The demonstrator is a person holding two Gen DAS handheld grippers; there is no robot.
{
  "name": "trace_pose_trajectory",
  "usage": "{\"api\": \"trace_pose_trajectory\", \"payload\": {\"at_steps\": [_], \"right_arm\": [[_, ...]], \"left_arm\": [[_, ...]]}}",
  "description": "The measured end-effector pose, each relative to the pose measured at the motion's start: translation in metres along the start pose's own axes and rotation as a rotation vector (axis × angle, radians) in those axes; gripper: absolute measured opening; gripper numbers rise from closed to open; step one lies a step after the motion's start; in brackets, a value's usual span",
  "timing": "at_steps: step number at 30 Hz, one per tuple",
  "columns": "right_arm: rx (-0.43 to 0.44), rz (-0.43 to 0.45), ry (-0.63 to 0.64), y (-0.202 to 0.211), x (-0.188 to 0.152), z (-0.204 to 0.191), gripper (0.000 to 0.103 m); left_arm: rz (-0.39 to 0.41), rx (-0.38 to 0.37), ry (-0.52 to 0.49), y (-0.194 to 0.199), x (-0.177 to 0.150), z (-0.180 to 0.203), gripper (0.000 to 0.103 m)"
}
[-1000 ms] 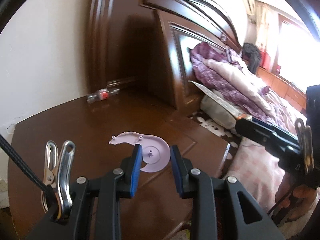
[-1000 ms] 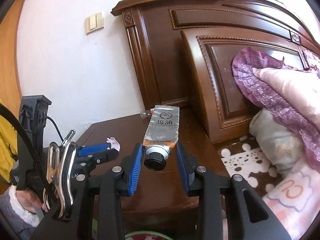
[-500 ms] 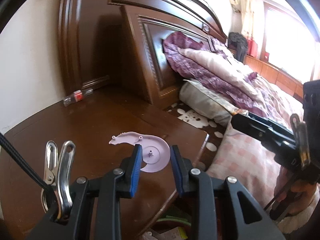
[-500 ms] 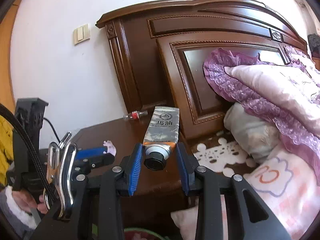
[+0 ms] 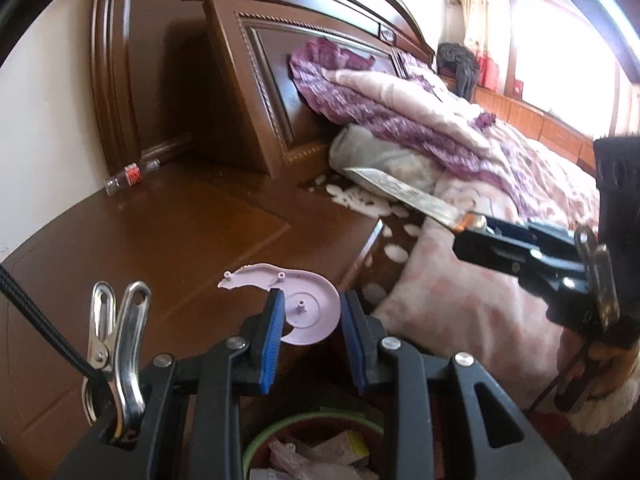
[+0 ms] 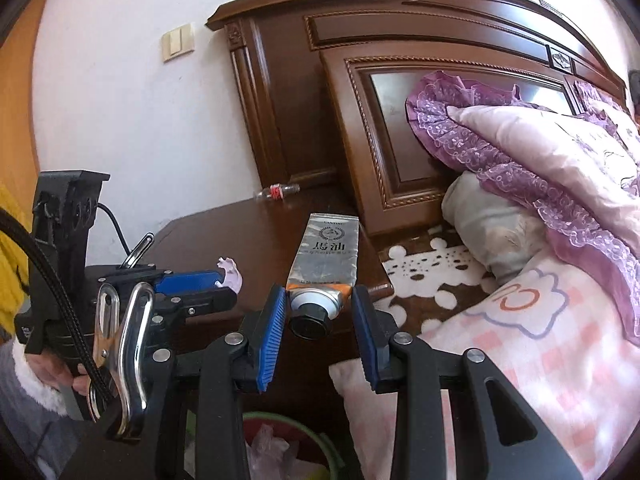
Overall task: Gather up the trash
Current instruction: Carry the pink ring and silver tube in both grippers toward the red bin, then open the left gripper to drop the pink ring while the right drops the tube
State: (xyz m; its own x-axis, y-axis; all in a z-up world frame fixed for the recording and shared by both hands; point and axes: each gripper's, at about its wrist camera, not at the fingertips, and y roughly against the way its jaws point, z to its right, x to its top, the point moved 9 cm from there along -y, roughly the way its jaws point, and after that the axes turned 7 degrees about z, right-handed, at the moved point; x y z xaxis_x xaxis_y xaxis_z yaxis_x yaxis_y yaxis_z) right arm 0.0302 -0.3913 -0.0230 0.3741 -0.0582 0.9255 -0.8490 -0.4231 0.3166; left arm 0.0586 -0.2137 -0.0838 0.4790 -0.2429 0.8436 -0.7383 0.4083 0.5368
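Left wrist: left gripper (image 5: 310,312) grips lilac broken plastic disc (image 5: 306,310); right gripper (image 6: 318,314) clamps silver tube (image 6: 326,256).

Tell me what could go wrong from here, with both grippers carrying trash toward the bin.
1. The left gripper holds the lilac plastic disc by its edges only; being thin and broken, it could twist out before it is over the green-rimmed bin.
2. The right gripper pinches the silver tube near its cap, its long body sticking forward, so it may swing or miss the bin.
3. The small bottle on the nightstand could be forgotten.
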Motion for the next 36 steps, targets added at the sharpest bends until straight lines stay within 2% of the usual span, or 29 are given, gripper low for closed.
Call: {"api": "trace_pose_trajectory", "payload": {"at_steps": [7,12,14,20,26,32,36], "right_arm": [[0.074,-0.026,0.066,0.005,-0.020,-0.020,0.034],[0.121,-0.044,0.093,0.008,-0.035,-0.036,0.034],[0.132,-0.054,0.091,0.009,-0.042,-0.040,0.034],[0.160,-0.070,0.061,0.014,-0.060,-0.048,0.034],[0.170,-0.090,-0.039,0.027,-0.089,-0.044,0.034],[0.160,-0.195,-0.072,0.016,-0.137,-0.037,0.034],[0.156,-0.307,-0.078,-0.002,-0.175,-0.035,0.034]], "left_arm": [[-0.041,-0.026,-0.074,0.005,-0.031,0.023,0.030],[-0.026,-0.028,-0.117,0.015,-0.042,0.031,0.030],[-0.029,-0.051,-0.119,0.018,-0.045,0.034,0.030],[-0.077,-0.116,-0.106,0.021,-0.065,0.047,0.030],[-0.130,-0.161,-0.120,0.023,-0.091,0.056,0.030],[-0.201,-0.167,-0.139,0.017,-0.126,0.054,0.030],[-0.276,-0.171,-0.139,0.003,-0.157,0.052,0.030]]}}
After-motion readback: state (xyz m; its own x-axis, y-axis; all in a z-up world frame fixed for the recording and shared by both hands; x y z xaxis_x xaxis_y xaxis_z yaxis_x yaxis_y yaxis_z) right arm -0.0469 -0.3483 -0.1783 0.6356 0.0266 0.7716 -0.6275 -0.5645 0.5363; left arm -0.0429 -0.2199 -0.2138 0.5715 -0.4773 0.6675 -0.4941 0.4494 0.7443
